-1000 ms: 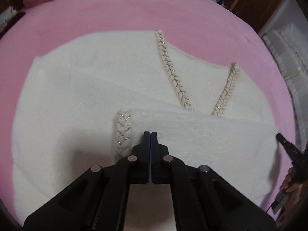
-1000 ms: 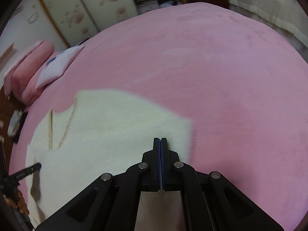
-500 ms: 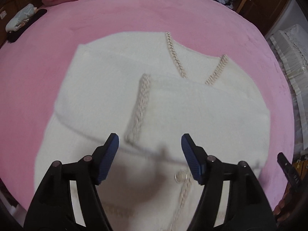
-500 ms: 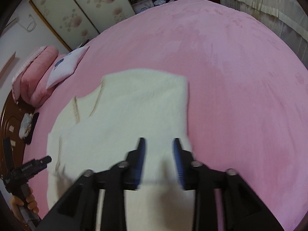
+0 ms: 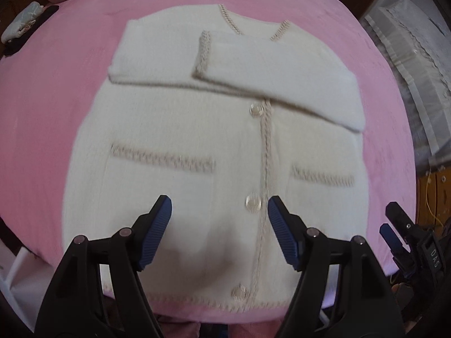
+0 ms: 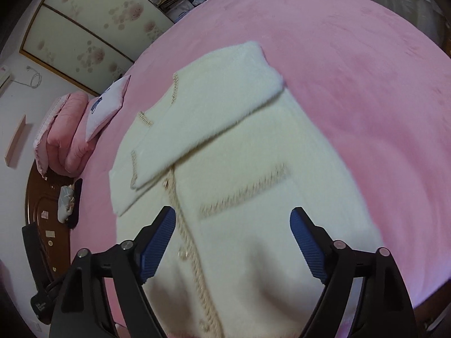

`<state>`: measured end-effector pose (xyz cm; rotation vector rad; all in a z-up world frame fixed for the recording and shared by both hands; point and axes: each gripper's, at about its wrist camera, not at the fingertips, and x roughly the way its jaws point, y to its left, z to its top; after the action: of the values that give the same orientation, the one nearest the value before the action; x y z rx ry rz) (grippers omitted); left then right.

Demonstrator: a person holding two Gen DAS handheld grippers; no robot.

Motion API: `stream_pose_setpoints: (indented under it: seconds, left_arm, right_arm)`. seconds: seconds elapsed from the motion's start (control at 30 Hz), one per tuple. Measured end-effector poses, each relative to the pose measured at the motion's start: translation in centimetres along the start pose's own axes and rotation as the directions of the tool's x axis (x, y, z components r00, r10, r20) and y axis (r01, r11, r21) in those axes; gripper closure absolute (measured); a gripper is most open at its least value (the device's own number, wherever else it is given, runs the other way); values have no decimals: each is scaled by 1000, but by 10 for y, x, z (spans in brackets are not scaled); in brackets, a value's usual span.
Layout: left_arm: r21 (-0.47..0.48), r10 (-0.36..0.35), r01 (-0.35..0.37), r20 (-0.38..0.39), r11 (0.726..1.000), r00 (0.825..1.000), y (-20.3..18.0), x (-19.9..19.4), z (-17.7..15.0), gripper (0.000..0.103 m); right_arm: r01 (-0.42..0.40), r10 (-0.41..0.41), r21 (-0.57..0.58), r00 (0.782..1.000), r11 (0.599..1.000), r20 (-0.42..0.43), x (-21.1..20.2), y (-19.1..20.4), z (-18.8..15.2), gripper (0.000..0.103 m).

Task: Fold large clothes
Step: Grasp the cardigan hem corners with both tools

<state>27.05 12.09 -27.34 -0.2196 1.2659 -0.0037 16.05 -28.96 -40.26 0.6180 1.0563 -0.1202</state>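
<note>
A cream cardigan [image 5: 197, 129] with beige braided trim, buttons and two pockets lies flat, front up, on the pink bed [image 5: 50, 107]. Both sleeves are folded across the chest, the right-hand sleeve [image 5: 282, 79] on top. My left gripper [image 5: 220, 219] is open and empty, raised above the cardigan's lower hem. My right gripper [image 6: 232, 236] is open and empty, raised above the cardigan [image 6: 248, 169] near its hem; it also shows at the right edge of the left wrist view [image 5: 394, 231].
Pink pillows [image 6: 64, 129] and a white cushion [image 6: 107, 107] lie at the bed's head. A wooden headboard [image 6: 39, 219] holds small items. Sliding doors [image 6: 93, 33] stand behind. White lace bedding [image 5: 417, 56] is piled at the right. The bed edge is just below the hem.
Both grippers opened from shut, letting go of the sleeves, and drew back and up toward the hem. The whole cardigan with its folded sleeves has come into view.
</note>
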Motion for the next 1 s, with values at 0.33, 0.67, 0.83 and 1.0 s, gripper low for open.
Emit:
stream_pose_setpoints:
  seconds: [0.33, 0.67, 0.83, 1.0]
  left_arm:
    - [71, 32, -28, -51, 997, 998, 56, -49, -84, 35]
    - [-85, 116, -129, -143, 988, 983, 142, -33, -127, 35]
    - [-173, 190, -212, -136, 962, 972, 195, -14, -136, 35]
    - [-301, 167, -204, -144, 931, 975, 248, -4, -145, 35]
  right_arm:
    - [50, -49, 31, 998, 998, -29, -84, 0, -138, 15]
    - [212, -216, -53, 974, 976, -67, -88, -46, -170, 15]
    - [242, -233, 56, 964, 969, -132, -60, -103, -168, 15]
    - [233, -224, 92, 970, 968, -97, -42, -147, -166, 15]
